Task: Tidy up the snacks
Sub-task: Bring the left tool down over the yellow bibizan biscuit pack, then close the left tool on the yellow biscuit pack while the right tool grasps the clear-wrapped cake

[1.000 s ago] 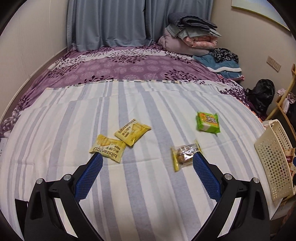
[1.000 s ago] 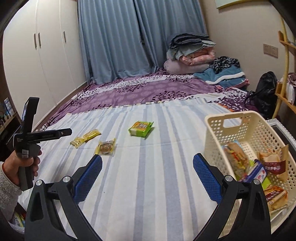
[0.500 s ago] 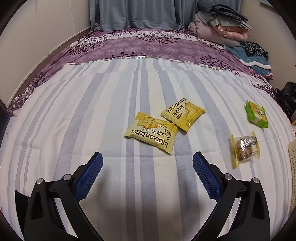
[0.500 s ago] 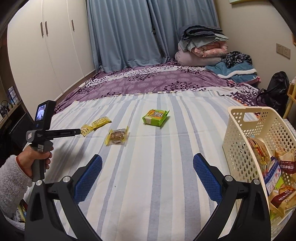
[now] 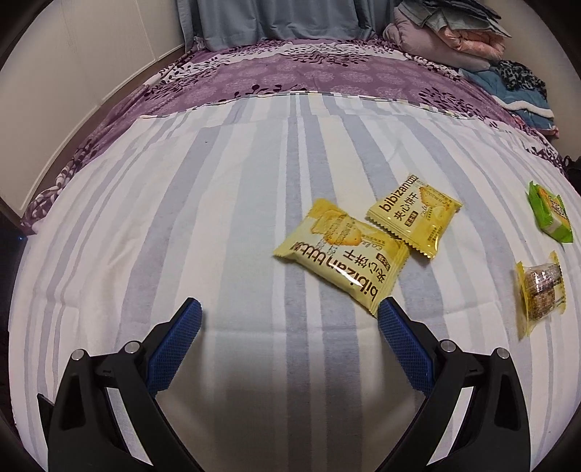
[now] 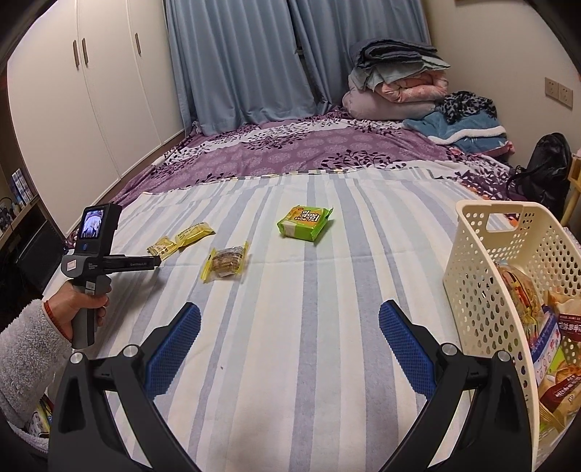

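Four snack packets (image 6: 304,223) on bedspread (image 6: 290,326)

Left wrist view: low, close over the striped bed (image 5: 236,218), facing the curtain (image 5: 283,18). Right wrist view: higher, farther back, same heading. Both share the yellow packets (image 5: 341,254) (image 6: 181,241) and green packet (image 5: 550,214) (image 6: 305,221).

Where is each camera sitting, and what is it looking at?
Left wrist: sits on the left hand-held gripper, low over the striped sheet, facing two yellow biscuit packets; only its own open fingers show.
Right wrist: sits on the right hand-held gripper, higher, facing across the bed toward the curtains; the basket is at right, and the person's left hand shows.
Both see: the yellow packets, the clear-wrapped snack and the green packet.
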The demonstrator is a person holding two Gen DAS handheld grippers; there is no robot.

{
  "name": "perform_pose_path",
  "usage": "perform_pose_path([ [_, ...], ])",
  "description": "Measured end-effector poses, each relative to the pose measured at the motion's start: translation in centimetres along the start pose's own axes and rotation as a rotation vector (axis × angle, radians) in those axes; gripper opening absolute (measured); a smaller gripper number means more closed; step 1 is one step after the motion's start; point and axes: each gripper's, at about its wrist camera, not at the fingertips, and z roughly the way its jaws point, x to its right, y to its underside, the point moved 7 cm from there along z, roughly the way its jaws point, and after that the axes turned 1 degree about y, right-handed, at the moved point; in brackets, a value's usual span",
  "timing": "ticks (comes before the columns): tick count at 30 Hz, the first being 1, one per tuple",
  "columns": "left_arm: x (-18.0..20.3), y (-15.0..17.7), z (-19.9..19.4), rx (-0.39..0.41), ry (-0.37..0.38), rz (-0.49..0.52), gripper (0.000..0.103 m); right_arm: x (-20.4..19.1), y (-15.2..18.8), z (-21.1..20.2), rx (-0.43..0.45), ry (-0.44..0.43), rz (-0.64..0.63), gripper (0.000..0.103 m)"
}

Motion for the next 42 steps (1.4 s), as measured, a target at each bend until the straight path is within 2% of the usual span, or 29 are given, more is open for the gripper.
perform_pose_path([
  [5, -3.3, 0.2, 0.0, -0.007, -0.051, -0.060, 0.099, -0.1, 0.0, 0.9, -0.011, -0.015, 0.003, 0.098],
  [8, -4.4, 0.1, -0.2, -0.005, -0.052, -0.102, 0.099, -0.2, 0.0, 1.5, -0.021, -0.029, 0.008, 0.098],
  [11, -3.5, -0.5, -1.0, 0.021, -0.015, -0.113, 0.099, -0.5, 0.1, 2.2, -0.030, -0.038, 0.008, 0.098],
  [16, 0.4, -2.5, -1.0, 0.048, 0.041, -0.079, 0.099, -0.7, 0.3, 2.7, -0.040, -0.044, 0.003, 0.098],
  [21, 3.0, -4.0, 1.3, 0.036, 0.013, -0.051, 0.099, 0.1, 0.5, 3.1, -0.051, -0.035, 0.022, 0.098],
  [24, 3.0, -4.3, 2.9, 0.013, -0.003, -0.064, 0.099, 0.7, 0.6, 3.3, -0.058, -0.027, 0.034, 0.098],
  [28, 2.4, -4.6, 3.1, 0.023, -0.002, -0.085, 0.098, 0.9, 0.9, 4.0, -0.073, -0.027, 0.042, 0.098],
  [30, 2.1, -4.5, 3.1, 0.021, -0.003, -0.086, 0.089, 0.7, 1.0, 4.4, -0.081, -0.035, 0.044, 0.098],
  [34, 1.3, -4.0, 3.1, 0.018, 0.022, -0.105, 0.087, 0.0, 0.9, 5.1, -0.089, -0.052, 0.032, 0.098],
  [37, 0.9, -3.7, 2.7, 0.027, 0.030, -0.099, 0.076, -0.4, 0.8, 5.4, -0.093, -0.060, 0.021, 0.098],
  [41, 1.1, -3.8, 2.4, 0.039, 0.050, -0.073, 0.051, -1.0, 0.7, 5.9, -0.100, -0.070, 0.012, 0.098],
  [42, 1.2, -3.9, 2.4, 0.041, 0.056, -0.068, 0.050, -1.0, 0.7, 6.0, -0.101, -0.071, 0.010, 0.098],
])
